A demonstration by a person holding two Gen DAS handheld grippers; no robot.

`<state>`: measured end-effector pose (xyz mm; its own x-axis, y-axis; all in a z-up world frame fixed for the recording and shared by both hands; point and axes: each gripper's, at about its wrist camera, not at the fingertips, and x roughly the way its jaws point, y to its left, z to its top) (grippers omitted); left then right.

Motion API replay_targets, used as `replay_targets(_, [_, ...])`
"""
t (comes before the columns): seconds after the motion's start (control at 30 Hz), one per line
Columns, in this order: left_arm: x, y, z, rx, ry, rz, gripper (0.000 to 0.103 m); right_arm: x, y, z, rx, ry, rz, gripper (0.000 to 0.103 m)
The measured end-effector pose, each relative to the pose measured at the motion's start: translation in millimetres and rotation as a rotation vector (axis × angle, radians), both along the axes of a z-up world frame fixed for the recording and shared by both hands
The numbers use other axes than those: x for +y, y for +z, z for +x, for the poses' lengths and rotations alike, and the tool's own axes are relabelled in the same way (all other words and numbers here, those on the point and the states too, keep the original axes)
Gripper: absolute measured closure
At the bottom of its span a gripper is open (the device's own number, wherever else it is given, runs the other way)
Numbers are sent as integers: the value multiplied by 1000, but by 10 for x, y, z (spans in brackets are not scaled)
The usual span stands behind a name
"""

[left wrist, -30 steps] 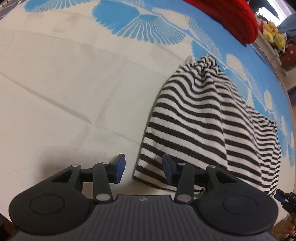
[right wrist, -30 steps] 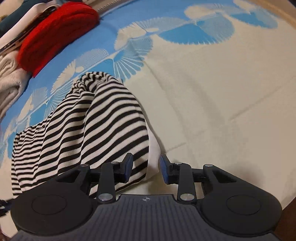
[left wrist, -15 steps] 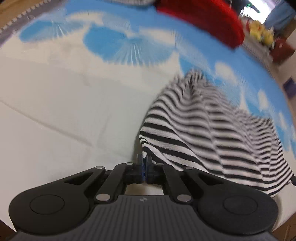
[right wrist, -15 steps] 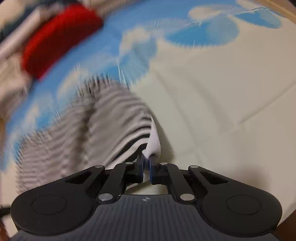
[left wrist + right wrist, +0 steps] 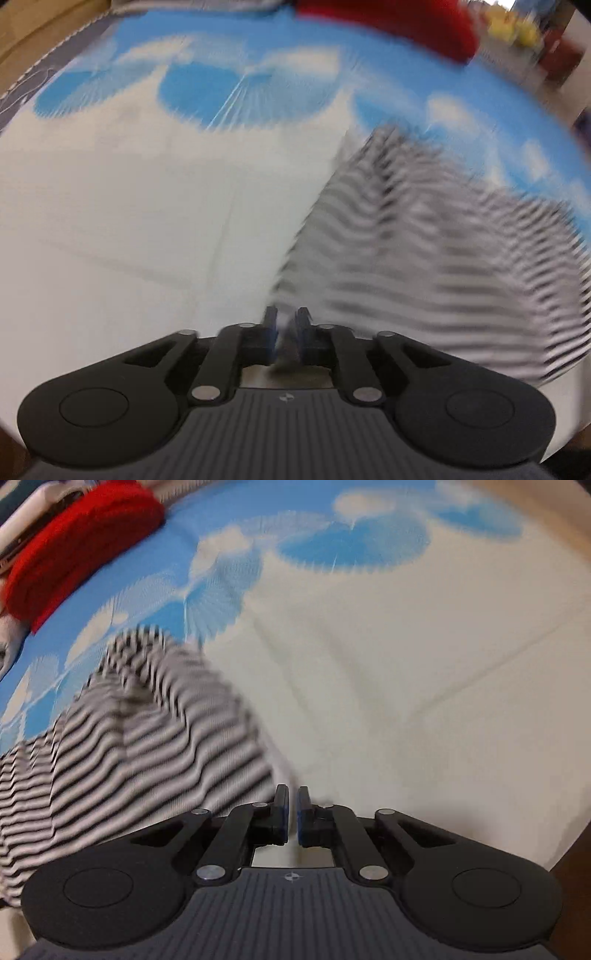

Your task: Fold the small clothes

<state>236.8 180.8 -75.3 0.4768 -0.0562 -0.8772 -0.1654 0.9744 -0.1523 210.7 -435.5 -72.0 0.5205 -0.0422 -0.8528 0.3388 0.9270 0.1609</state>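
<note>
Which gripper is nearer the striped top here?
Neither: both hold the striped top. The left gripper pinches its near left corner, with cloth between jaws that have just been opening; the right gripper is shut on its near right corner.

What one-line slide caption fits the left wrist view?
Left gripper pinches a corner of the black-and-white striped knit garment above the cream-and-blue patterned bedsheet.

Both grippers point steeply down at the striped garment (image 5: 424,258). The left gripper (image 5: 287,332), jaws just reopened slightly, pinches its hem; the right gripper (image 5: 291,814) is clamped on its edge.
</note>
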Motion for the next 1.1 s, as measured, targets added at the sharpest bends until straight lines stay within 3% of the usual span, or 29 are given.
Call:
replay_targets(0.03, [-22,41,18,-33,-7,-60,86,13,47,-10,-31,4,-10,97])
replay_targets(0.07, [-69,63,38,-55,-19,-123,86,34,99,-12,-71,15,-8,89])
replay_targets(0.1, [-118,67,67,-61,-30,-154,86,66,128,-9,-100,34,2,81])
replay_targets(0.17, [-321,54,147,-56,-74,-187,86,145,152,25,-137,87,50,79])
replay_targets(0.33, [-835,-112,311,-16,-149,-185,86,348,12,250,-79,178,160,79])
replay_targets(0.43, [-1033,-301,447,28,-163,-149,76,468,-136,372,7,185,123,79])
replay_targets(0.53, [-1094,-506,554,108,-159,-67,75,503,-269,424,83,180,64,79])
replay_targets(0.7, [-1008,-497,586,98,-117,-107,74,559,-315,402,109,200,1,79])
replay_targets(0.93, [-792,-247,472,7,-52,-134,74,529,-245,343,84,189,-25,79])
replay_targets(1.07, [-690,-183,343,-9,-30,-107,49,514,-196,288,67,184,-40,68])
replay_targets(1.1, [-659,-172,304,-9,-29,-97,47,517,-185,275,63,185,-44,68])
